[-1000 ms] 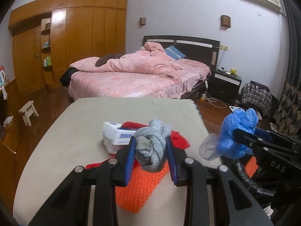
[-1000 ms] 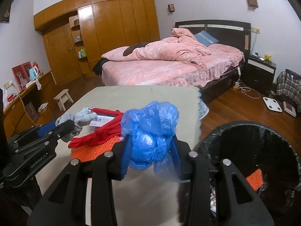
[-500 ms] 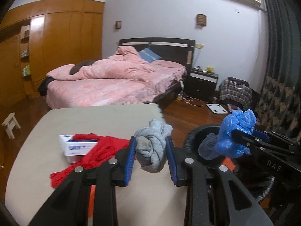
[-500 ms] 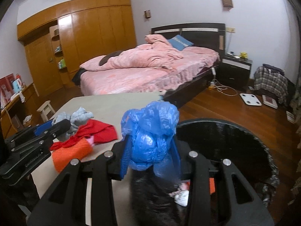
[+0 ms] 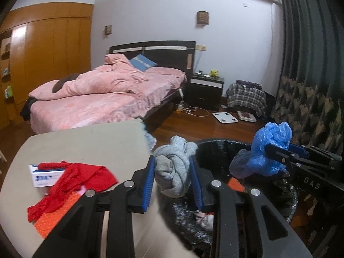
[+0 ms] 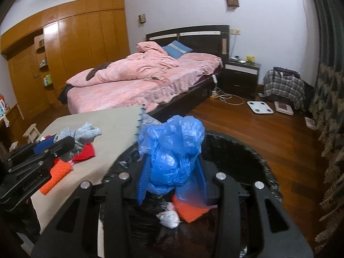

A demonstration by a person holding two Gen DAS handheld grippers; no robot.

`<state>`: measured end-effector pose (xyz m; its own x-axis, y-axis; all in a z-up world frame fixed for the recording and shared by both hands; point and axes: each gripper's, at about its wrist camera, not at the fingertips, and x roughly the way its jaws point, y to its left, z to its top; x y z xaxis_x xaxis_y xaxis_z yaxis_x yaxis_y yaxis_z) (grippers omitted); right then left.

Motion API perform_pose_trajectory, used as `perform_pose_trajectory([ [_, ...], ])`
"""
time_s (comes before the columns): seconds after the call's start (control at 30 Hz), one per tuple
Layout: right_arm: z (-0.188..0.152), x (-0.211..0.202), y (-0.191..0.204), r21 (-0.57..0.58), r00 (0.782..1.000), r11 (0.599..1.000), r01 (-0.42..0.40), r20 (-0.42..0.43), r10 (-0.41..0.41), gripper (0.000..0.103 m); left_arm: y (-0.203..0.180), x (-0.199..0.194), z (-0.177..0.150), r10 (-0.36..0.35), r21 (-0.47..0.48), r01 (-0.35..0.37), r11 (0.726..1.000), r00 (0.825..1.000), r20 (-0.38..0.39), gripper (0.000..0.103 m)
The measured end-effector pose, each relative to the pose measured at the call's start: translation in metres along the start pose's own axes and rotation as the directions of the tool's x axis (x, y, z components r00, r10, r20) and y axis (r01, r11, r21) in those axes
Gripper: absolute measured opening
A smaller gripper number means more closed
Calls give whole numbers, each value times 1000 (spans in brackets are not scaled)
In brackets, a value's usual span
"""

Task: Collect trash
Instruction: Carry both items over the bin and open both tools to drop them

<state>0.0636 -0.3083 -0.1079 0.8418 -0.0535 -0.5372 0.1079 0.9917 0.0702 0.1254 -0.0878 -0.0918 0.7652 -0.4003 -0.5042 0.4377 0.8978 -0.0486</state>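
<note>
- Left wrist view: our left gripper (image 5: 173, 175) clamps a balled grey sock (image 5: 174, 167) between its blue pads, just over the near rim of the black trash bin (image 5: 217, 150).
- Our right gripper (image 6: 172, 172) pinches a crumpled blue plastic bag (image 6: 172, 148) above the bin's opening.

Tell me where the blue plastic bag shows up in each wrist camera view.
Left wrist: blue plastic bag at right, in the right gripper, above the black trash bin.
Right wrist: bag at centre, between the fingers.
Shared landmark: the pink bed.
</note>
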Motion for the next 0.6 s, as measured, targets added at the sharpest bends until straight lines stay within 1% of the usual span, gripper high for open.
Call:
perform_pose_trajectory([
  [0.2,-6,-2,-25,23,999,999,49,-4,-49,37,-23,14,-1,-47,19,47,999,999,-16,32],
  [0.5,-12,-4,-48,48,995,994,102,-16,-101,38,-51,41,-2,-109,44,111,993,993,-45,32],
  [0.57,-13,-3,-51,51,994,992,112,-19,-111,39,-55,47,-2,-126,44,129,991,991,-54,32],
  [0.6,-14,-2,-53,53,992,991,125,-21,-124,41,-57,49,-3,-134,45,137,990,989,-60,34],
])
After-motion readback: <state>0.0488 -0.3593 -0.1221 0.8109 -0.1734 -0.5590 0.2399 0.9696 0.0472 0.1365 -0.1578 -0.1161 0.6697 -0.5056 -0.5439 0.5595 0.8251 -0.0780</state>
